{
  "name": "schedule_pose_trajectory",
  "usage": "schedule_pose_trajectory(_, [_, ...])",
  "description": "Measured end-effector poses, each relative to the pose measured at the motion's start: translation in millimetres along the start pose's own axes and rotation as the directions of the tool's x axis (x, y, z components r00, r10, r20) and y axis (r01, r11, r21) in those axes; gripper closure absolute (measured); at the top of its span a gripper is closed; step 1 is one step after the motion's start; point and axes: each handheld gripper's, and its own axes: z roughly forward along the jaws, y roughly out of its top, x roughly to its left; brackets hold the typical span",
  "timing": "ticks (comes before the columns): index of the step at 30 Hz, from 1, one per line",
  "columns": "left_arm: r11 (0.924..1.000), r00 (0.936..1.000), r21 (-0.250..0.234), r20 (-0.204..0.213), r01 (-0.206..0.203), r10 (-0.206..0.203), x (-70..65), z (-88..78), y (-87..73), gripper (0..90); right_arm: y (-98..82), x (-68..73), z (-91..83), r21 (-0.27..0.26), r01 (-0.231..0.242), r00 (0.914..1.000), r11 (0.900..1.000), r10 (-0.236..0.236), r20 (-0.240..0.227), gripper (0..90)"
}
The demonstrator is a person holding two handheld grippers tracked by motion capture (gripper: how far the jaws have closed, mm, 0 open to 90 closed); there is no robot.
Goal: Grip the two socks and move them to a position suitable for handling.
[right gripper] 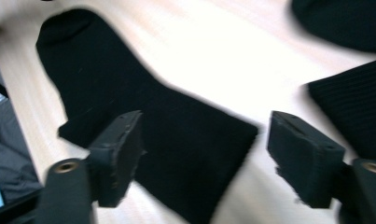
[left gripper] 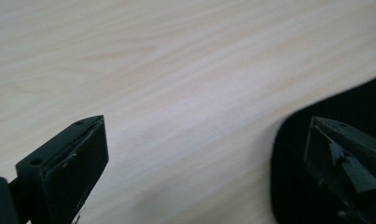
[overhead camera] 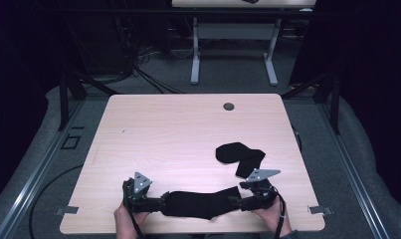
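A black sock (overhead camera: 198,203) lies flat and stretched out along the table's front edge, between my two grippers. My left gripper (overhead camera: 160,201) is at its left end, jaws wide apart. In the left gripper view the left gripper (left gripper: 203,122) is open, one jaw above the black sock (left gripper: 293,154), the other over bare wood. My right gripper (overhead camera: 236,201) is at the sock's right end. In the right gripper view the right gripper (right gripper: 204,116) is open, with the black sock's (right gripper: 106,74) square end lying between and under the jaws. A second black sock (overhead camera: 239,157) lies folded behind the right gripper.
The light wooden table (overhead camera: 178,129) has a round cable grommet (overhead camera: 229,106) near its far edge. Metal brackets (overhead camera: 66,210) stick out at the front corners. Another table's legs (overhead camera: 233,50) and cables stand on the floor beyond. The second sock (right gripper: 353,102) lies close beside the right jaw.
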Motion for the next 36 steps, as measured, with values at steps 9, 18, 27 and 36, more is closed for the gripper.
schedule_pose_trajectory(9, [0.9975,0.9971,0.042,-0.052,0.057,-0.054,33.3,8.9,-16.1,0.0,30.0,-45.5,-11.7,0.019,-0.026,0.9696,0.999,0.021,0.244,3.1])
schedule_pose_trajectory(18, [0.9922,0.9939,0.089,-0.074,0.088,-0.081,38.3,20.3,-22.9,0.0,63.2,-83.0,23.4,0.095,-0.013,0.963,0.995,-0.013,0.269,18.6])
schedule_pose_trajectory(27, [0.9923,0.9955,0.099,-0.067,0.074,-0.068,39.0,21.8,-22.1,0.0,63.2,-101.4,46.5,0.163,-0.08,0.9533,0.983,0.028,0.301,36.3])
schedule_pose_trajectory(36, [0.9925,0.9957,0.099,-0.067,0.071,-0.065,39.0,22.2,-21.8,0.0,55.0,-105.6,40.9,0.094,-0.1,0.9348,0.99,0.062,0.35,64.0])
